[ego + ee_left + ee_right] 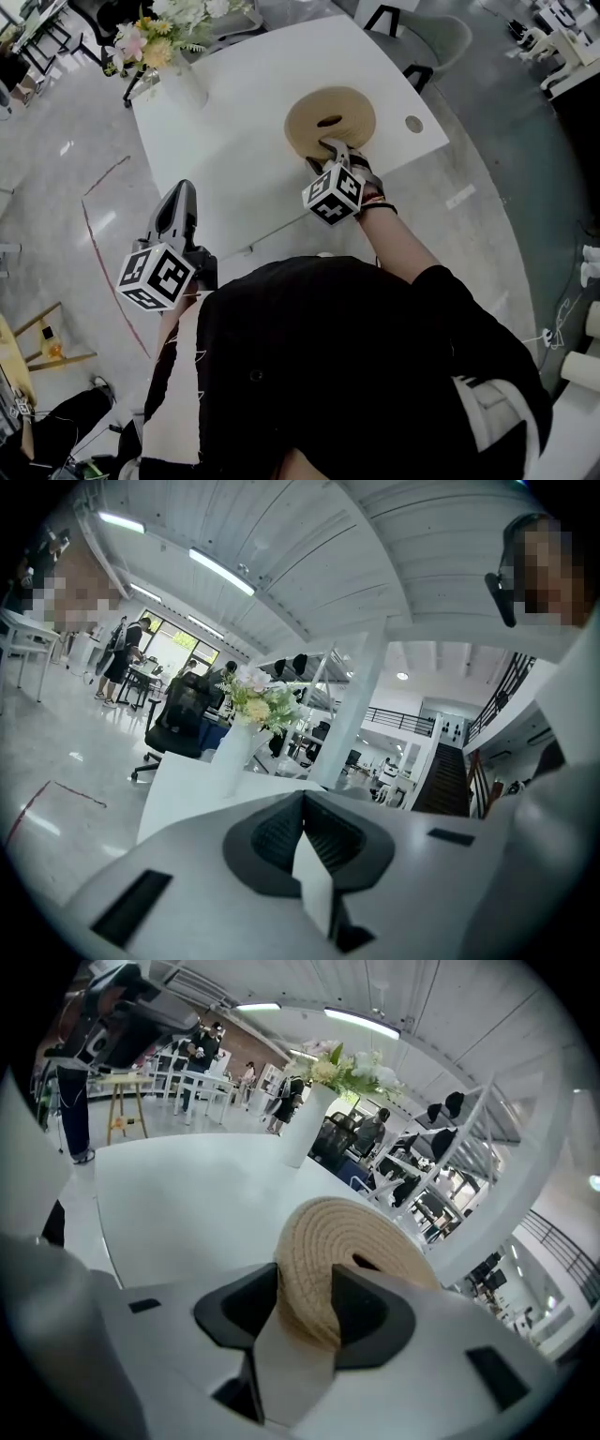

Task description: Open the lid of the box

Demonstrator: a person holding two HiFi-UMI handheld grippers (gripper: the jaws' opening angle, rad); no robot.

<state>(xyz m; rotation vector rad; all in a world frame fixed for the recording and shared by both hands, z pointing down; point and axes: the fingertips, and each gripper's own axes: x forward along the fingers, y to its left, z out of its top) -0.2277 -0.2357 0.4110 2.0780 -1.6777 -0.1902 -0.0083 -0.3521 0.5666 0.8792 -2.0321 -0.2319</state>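
Observation:
A round woven straw box with its lid (330,117) sits on the white table (234,141), near the right front edge. The lid has a dark slot at its middle. My right gripper (330,150) reaches down onto the box's near rim. In the right gripper view the lid's (361,1232) thick woven edge lies between the two dark pads, and my right gripper (307,1288) is shut on it. My left gripper (181,202) hangs off the table's near left corner, away from the box. In the left gripper view my left gripper (303,801) is shut with nothing in it.
A white vase of flowers (178,80) stands at the table's far left corner. A round cable hole (413,123) is in the tabletop right of the box. Chairs (431,37) stand behind the table. A red tape line (89,225) marks the floor on the left.

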